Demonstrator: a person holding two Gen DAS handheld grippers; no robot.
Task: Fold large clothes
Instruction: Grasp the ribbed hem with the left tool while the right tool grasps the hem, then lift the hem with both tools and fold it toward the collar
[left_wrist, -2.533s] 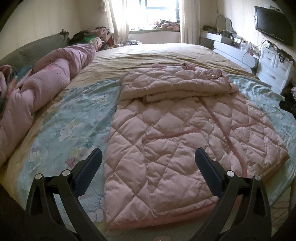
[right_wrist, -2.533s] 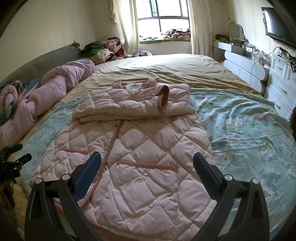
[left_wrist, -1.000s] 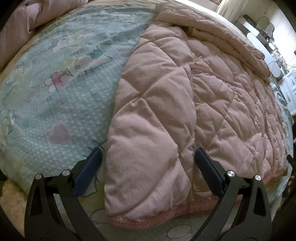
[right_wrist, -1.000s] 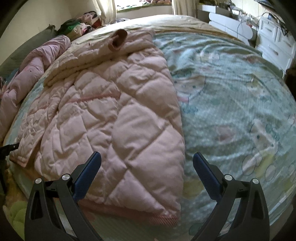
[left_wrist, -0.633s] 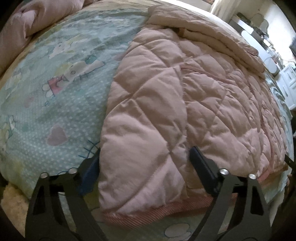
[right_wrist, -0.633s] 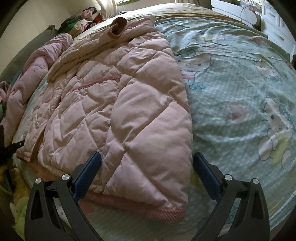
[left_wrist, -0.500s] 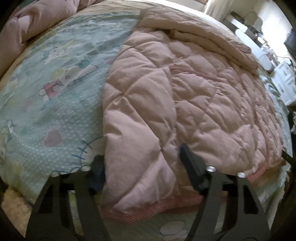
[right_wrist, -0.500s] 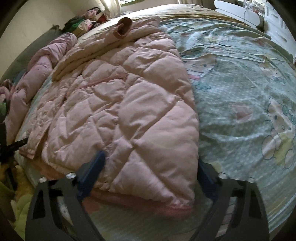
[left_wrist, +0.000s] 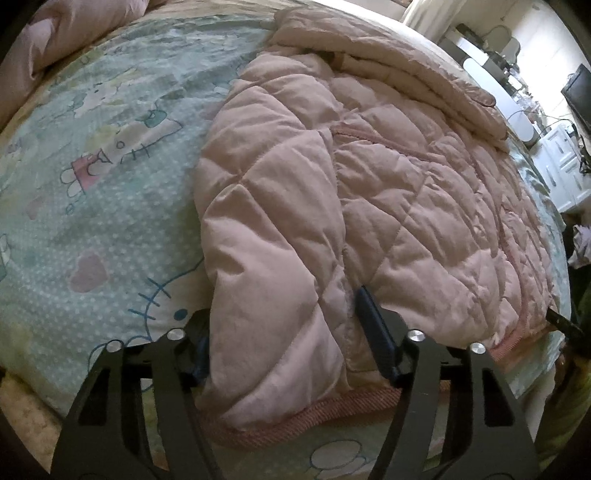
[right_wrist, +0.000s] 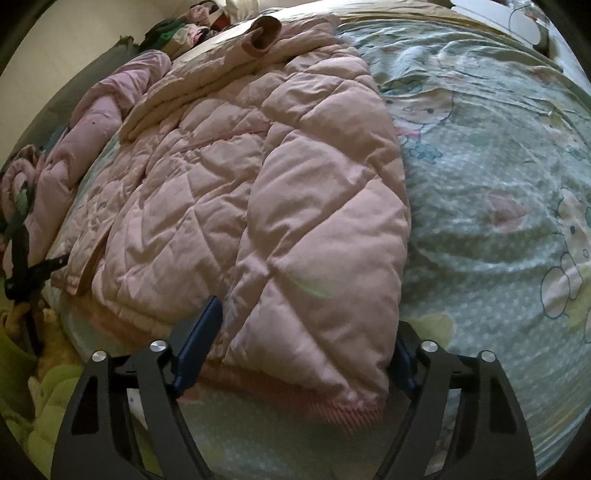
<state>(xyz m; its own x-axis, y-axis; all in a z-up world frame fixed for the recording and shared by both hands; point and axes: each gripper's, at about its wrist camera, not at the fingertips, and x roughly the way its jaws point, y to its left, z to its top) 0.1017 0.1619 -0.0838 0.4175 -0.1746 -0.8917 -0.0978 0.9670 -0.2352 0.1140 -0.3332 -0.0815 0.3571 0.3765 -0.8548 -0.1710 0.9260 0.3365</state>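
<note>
The pink quilted coat (left_wrist: 369, 192) lies on the bed (left_wrist: 92, 192), hem at the near edge; no label is readable. The left gripper (left_wrist: 284, 325) pinches one hem corner. The right gripper (right_wrist: 306, 332), jaws just closing, squeezes the other.

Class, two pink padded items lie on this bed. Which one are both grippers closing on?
The flat quilted pink jacket, gripped at its hem corners by the left gripper and right gripper; the bunched pink duvet lies untouched beside it.

My bed's cartoon-print sheet (left_wrist: 92, 206) fills the room, a rolled pink duvet (right_wrist: 92, 122) along its far side — white drawers (left_wrist: 561, 162) and a wall-mounted TV (left_wrist: 581, 92) beyond, daylight behind.
</note>
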